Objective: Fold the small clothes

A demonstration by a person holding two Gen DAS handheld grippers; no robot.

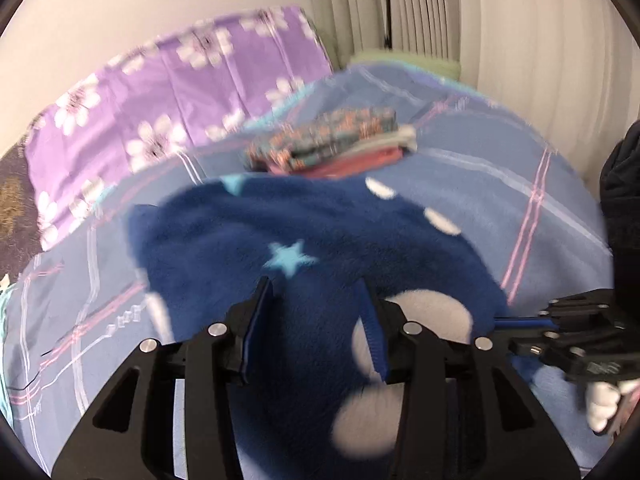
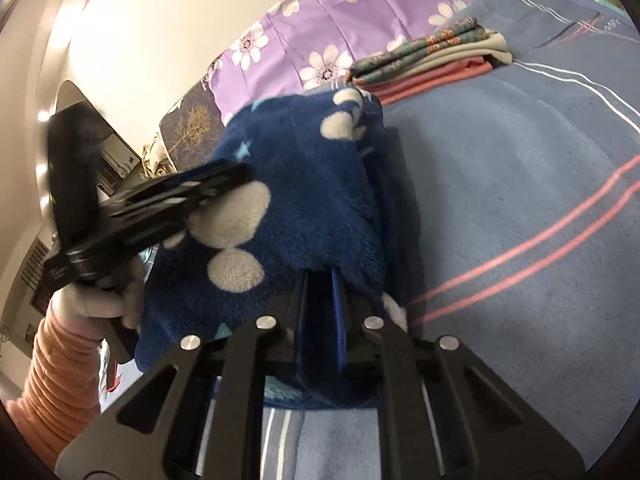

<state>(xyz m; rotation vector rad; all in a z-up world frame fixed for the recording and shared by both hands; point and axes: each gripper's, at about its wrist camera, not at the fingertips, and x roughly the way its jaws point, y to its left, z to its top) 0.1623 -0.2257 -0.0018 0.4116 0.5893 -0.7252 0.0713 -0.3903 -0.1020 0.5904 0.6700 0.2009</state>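
Note:
A fluffy dark blue garment (image 1: 320,248) with white spots and pale stars lies bunched on the blue plaid blanket (image 1: 500,200). My left gripper (image 1: 316,284) hangs over its near part with its jaws apart and fleece between and under them. My right gripper (image 2: 322,276) has its jaws close together on an edge of the same garment (image 2: 304,184), lifted off the blanket (image 2: 520,160). The left gripper (image 2: 236,174) shows at the left of the right wrist view. The right gripper (image 1: 504,322) shows at the right edge of the left wrist view.
A stack of folded clothes (image 1: 332,144), patterned, grey and pink, sits on the blanket beyond the garment; it also shows in the right wrist view (image 2: 424,60). A purple flowered pillow (image 1: 168,92) lies behind. White wall and pleated curtain (image 1: 440,8) stand at the back.

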